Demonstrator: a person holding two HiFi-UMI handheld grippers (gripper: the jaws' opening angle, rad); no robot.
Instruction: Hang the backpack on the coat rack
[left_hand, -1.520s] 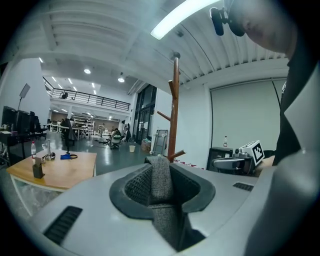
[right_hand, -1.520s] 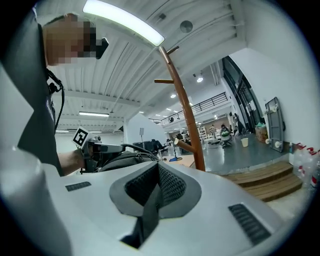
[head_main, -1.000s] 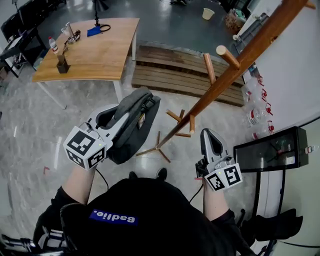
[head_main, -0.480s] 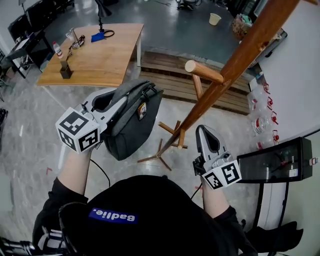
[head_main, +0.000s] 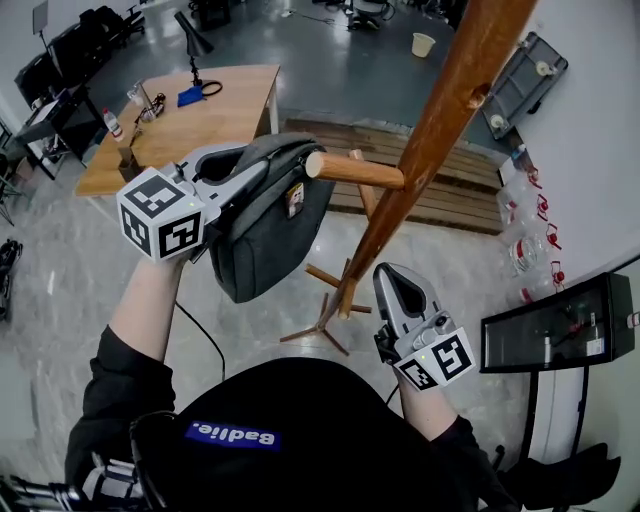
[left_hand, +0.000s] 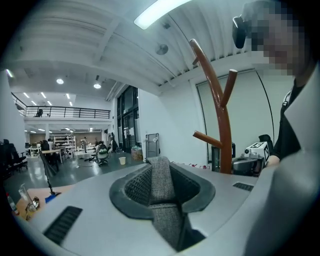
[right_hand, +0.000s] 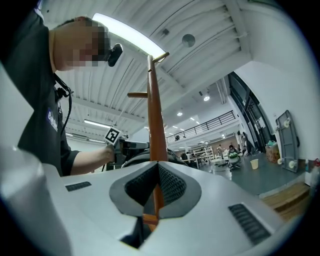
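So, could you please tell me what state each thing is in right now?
left gripper: jaws shut on the backpack's grey strap.
right gripper: jaws close together, holding nothing, next to the coat rack.
backpack: lifted off the floor, hanging by its strap, not yet on the peg.
coat rack: upright, the pegs in view bare.

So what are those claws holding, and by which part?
The left claw is clamped on the woven strap of the grey backpack. The right claw looks shut and empty; the coat rack pole only shows beyond it.
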